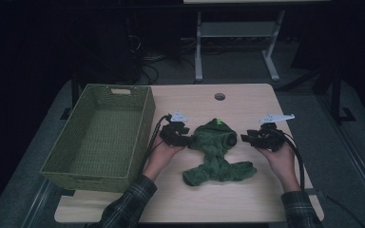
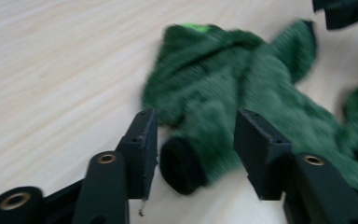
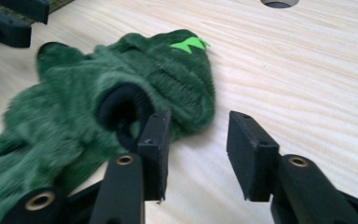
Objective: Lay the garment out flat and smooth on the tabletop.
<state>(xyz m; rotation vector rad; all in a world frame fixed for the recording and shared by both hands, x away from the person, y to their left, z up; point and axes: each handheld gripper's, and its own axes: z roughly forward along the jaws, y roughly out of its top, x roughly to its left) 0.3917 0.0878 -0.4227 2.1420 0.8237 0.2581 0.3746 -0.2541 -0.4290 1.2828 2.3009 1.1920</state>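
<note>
So the desk (image 1: 247, 190) has a green wicker basket (image 1: 100, 137) on its left, and the fuzzy green garment (image 1: 214, 152) lies flat mid-desk between both tongs, left tongs (image 1: 186, 138) and right tongs (image 1: 245, 138) gaping open, gripping nothing

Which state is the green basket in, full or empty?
Empty. In the high view the green basket shows its bare woven floor, and the green fleece garment lies outside it on the table.
</note>
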